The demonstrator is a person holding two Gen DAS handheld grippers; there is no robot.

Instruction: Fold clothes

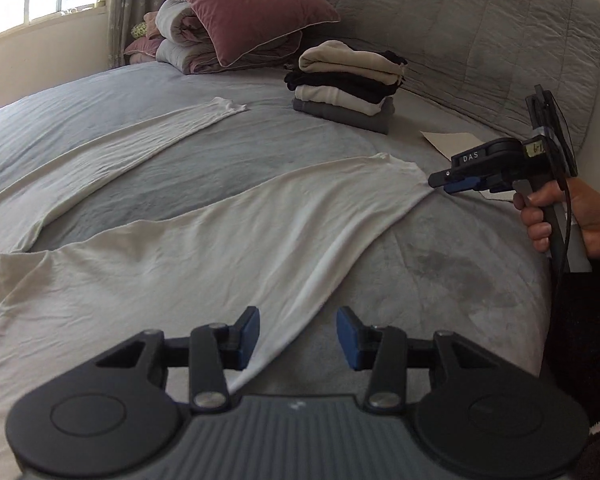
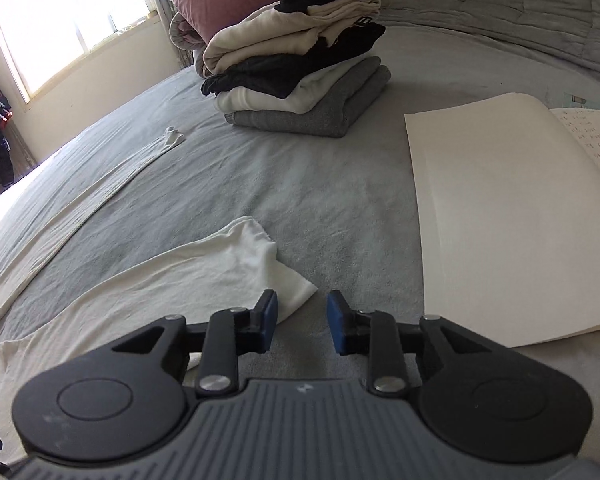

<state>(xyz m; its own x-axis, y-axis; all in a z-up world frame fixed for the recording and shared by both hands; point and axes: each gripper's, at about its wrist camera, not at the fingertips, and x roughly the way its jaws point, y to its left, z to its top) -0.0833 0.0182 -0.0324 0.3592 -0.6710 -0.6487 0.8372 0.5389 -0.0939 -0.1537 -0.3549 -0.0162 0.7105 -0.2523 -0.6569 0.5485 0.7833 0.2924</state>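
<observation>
4 garments sit folded in a stack (image 1: pixel 346 82) near the bed's (image 1: pixel 440 280) head; 1 white shirt (image 1: pixel 172 248) lies spread mid-bed, unfolded. Left fingers (image 1: pixel 298 336) open over its hem; right fingers (image 2: pixel 302 322) open at a sleeve cuff, gripping nothing.

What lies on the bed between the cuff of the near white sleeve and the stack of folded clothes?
Nothing: in the right wrist view, only bare grey bedcover separates the sleeve cuff from the folded stack. The open notebook lies off to the right.

A home bedroom: a grey-sheeted bed (image 1: pixel 100 128) with padded headboard (image 1: pixel 460 28), pink pillow (image 1: pixel 252 4) on rolled quilts at its head, a sunlit window (image 2: pixel 64 20) beyond it
</observation>
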